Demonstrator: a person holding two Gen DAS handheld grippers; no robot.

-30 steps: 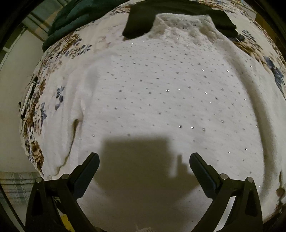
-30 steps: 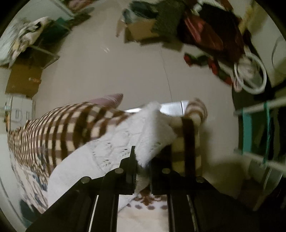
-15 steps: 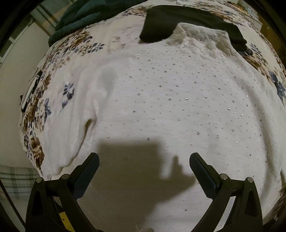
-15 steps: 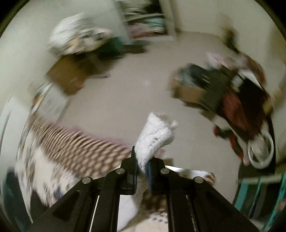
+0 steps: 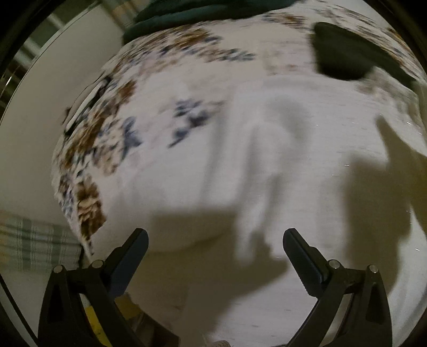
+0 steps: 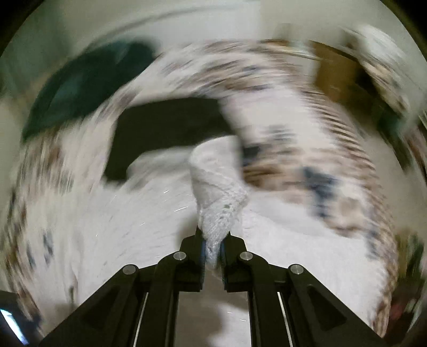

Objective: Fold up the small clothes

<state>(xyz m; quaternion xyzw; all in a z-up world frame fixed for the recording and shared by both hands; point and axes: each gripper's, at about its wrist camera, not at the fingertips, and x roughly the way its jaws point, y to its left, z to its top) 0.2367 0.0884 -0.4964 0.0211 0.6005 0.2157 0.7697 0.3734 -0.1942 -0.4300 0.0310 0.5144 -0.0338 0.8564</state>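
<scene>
While right claw [image 6: 212, 247] pinches sweater [image 6: 216, 184] — left claw [image 5: 214, 247] agape

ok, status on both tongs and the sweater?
Left tongs open, over white sweater. Right tongs shut on its knit edge. Black garment lies beyond.

The left gripper [image 5: 214, 248] hung with its 2 fingers [image 5: 130, 253] spread, nothing between them. Ahead, the white sweater [image 5: 293, 165] covered the bed [image 5: 149, 128]. A black garment [image 5: 344, 56] and a dark green heap [image 5: 192, 10] blocked the far edge.
</scene>
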